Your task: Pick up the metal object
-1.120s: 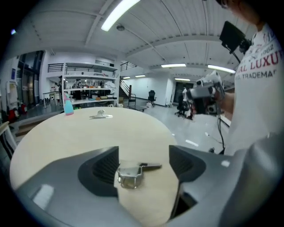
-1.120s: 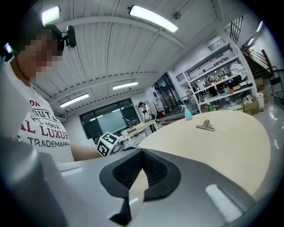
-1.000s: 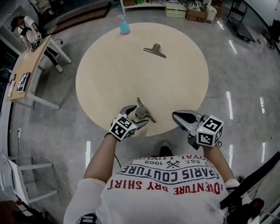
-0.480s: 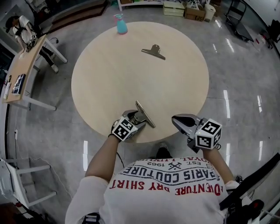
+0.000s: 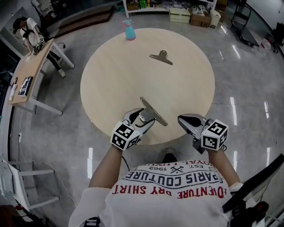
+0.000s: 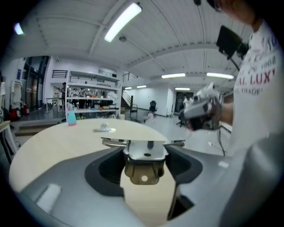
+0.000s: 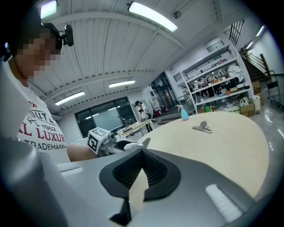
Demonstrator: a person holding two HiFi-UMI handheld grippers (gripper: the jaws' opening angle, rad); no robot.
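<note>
A metal bulldog clip (image 5: 151, 112) sits between the jaws of my left gripper (image 5: 141, 120) at the near edge of the round wooden table (image 5: 115, 75). In the left gripper view both fingers press the clip's handle (image 6: 144, 156), and its long blade runs across just ahead of the left gripper (image 6: 145, 148). The clip looks slightly raised off the tabletop. My right gripper (image 5: 184, 120) hovers at the table's near right edge, shut and empty; its tips meet in the right gripper view (image 7: 142, 153). A second metal clip (image 5: 161, 57) lies on the far side of the table.
A teal spray bottle (image 5: 129, 30) stands at the table's far edge. A wooden desk (image 5: 31, 71) and a person (image 5: 31, 29) are off to the left, a white chair (image 5: 26, 181) at lower left, and shelves with boxes (image 5: 177, 9) at the back.
The left jaws, open around the clip a second ago, have closed on it. The clip now looks tilted and a little higher. The right gripper has barely moved.
</note>
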